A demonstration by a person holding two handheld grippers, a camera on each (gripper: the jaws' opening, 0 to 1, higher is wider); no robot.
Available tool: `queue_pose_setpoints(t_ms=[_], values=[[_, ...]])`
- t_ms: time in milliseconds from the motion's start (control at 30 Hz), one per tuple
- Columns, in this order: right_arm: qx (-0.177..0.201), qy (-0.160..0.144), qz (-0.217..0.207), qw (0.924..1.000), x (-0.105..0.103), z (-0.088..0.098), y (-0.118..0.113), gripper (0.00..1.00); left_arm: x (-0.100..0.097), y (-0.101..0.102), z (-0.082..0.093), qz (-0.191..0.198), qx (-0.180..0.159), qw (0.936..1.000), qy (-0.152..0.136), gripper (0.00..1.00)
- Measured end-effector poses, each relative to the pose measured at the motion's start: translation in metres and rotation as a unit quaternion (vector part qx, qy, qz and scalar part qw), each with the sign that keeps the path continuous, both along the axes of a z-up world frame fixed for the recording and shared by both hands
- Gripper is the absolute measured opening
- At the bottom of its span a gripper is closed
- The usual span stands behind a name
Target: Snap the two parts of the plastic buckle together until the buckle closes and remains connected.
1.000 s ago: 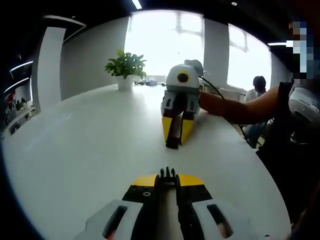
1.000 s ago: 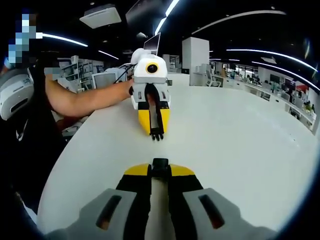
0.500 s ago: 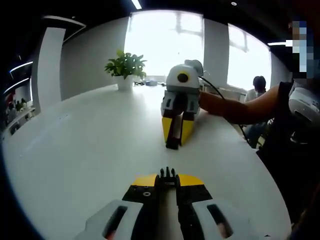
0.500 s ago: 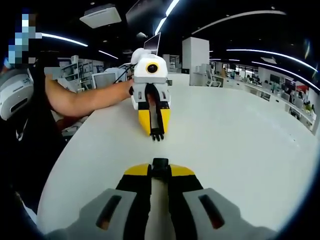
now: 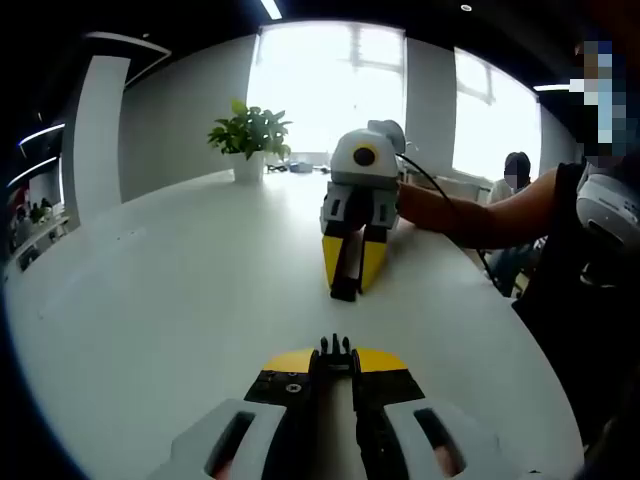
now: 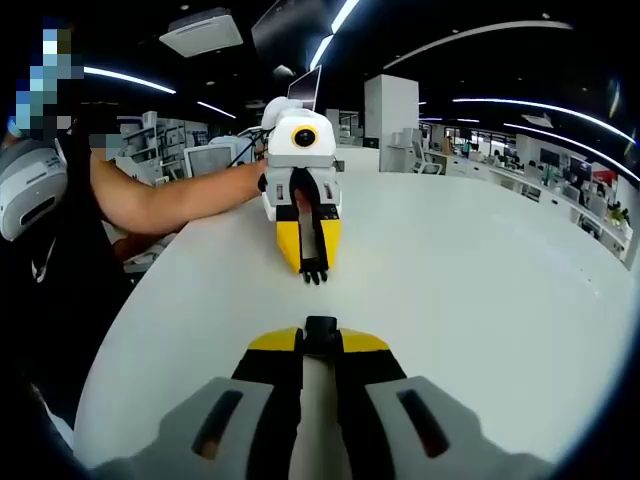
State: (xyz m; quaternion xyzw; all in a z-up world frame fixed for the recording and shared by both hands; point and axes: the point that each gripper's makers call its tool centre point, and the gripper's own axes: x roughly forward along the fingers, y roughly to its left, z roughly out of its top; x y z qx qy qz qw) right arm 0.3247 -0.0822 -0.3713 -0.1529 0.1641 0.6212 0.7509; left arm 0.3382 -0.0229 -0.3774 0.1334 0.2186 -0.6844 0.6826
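Two halves: each gripper pinches one black part of the plastic buckle, and they face each other across the white worktop [image 5: 150, 300]
Left gripper [image 5: 336, 352]: jaws pressed together on the pronged buckle half [image 5: 336, 347], whose black tines poke out past the yellow tips, low in the left gripper view
Right gripper [image 6: 320, 333]: jaws clamped on the socket buckle half [image 6: 320, 325], a small black block at its yellow tips in the right gripper view
Gap: the halves are near, roughly in line, but apart; bare worktop lies between them
Change: almost none over the last second; both grippers hold the same poses, only a slight shift in the left gripper view
Meaning: the closing push looks not yet begun; I judge this a pause to line up prongs and socket
Next: a straight push together, kept level so the tines enter the socket
Far: a potted plant [image 5: 250, 135] at the worktop's far edge, bright windows [image 5: 330, 85] behind
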Motion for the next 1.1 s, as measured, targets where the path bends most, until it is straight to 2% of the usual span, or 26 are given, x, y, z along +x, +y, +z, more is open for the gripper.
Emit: queue_pose_setpoints(t_ms=[1100], values=[[0.000, -0.002, 0.008, 1.0000, -0.0029, -0.0002, 0.0046, 0.11, 0.0001, -0.0054, 0.0006, -0.009, -0.009, 0.9999, 0.004, 0.11]])
